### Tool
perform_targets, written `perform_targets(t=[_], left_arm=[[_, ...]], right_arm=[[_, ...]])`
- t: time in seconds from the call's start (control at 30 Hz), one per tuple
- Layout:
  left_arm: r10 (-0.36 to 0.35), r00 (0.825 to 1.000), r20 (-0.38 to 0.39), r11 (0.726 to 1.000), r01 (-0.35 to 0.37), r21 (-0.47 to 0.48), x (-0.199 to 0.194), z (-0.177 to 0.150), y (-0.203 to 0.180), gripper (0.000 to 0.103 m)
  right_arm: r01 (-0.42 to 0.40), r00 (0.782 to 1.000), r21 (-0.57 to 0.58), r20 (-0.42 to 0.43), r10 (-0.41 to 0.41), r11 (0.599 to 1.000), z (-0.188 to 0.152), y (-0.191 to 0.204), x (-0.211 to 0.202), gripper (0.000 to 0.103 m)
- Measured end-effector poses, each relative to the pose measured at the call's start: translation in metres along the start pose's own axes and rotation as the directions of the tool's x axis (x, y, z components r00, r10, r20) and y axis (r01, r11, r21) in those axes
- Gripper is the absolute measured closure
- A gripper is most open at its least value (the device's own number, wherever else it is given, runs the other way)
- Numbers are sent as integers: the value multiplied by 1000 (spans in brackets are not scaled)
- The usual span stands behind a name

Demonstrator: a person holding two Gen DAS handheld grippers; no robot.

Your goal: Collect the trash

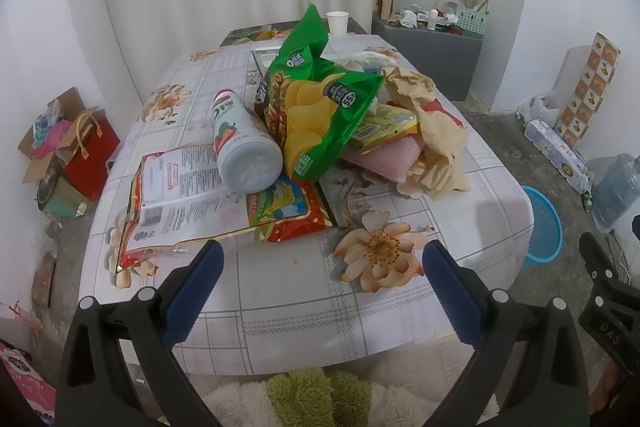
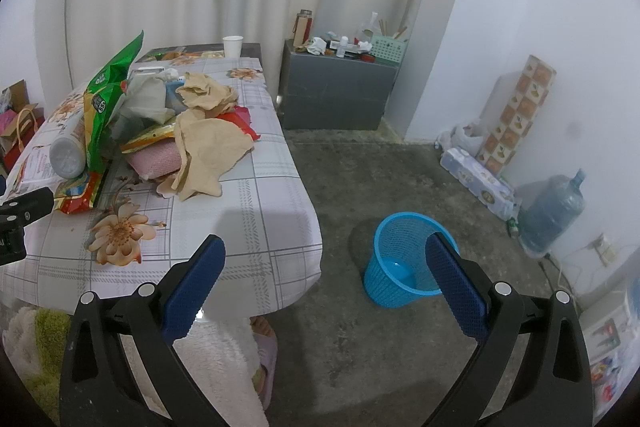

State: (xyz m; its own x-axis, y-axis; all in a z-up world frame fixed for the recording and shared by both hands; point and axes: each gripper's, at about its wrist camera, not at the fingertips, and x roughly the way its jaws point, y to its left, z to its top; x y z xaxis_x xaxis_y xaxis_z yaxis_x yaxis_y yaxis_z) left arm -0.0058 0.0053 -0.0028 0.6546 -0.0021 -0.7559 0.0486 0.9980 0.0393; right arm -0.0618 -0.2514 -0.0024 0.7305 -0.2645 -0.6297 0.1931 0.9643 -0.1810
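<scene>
A "55" badge was read on the green potato-chip bag (image 1: 320, 107), which was propped at the centre of the trash pile on the flowered tablecloth (image 1: 304, 311). Other print on the bag and on the white bottle (image 1: 244, 143), lying on its side against the bag, was not legible. Dense text and a barcode were noted on the flat red-edged snack packet (image 1: 188, 203) under the bottle. "DAS" was read on the black gripper body at the frame's right edge.

Left gripper (image 1: 322, 259): jaws spread wide, nothing held, above the table's near edge.

Right gripper (image 2: 326, 255): jaws wide, nothing held, between the table corner and the blue mesh wastebasket (image 2: 390, 283) on the concrete floor.
</scene>
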Motion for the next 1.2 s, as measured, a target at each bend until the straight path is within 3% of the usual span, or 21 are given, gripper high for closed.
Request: perform_targets(t=[1.2], left_arm=[[-2, 1000, -10, 1000, 2, -3, 1, 0, -1, 5]], right_arm=[[-2, 1000, -2, 2, 2, 1000, 1, 1, -1, 7]])
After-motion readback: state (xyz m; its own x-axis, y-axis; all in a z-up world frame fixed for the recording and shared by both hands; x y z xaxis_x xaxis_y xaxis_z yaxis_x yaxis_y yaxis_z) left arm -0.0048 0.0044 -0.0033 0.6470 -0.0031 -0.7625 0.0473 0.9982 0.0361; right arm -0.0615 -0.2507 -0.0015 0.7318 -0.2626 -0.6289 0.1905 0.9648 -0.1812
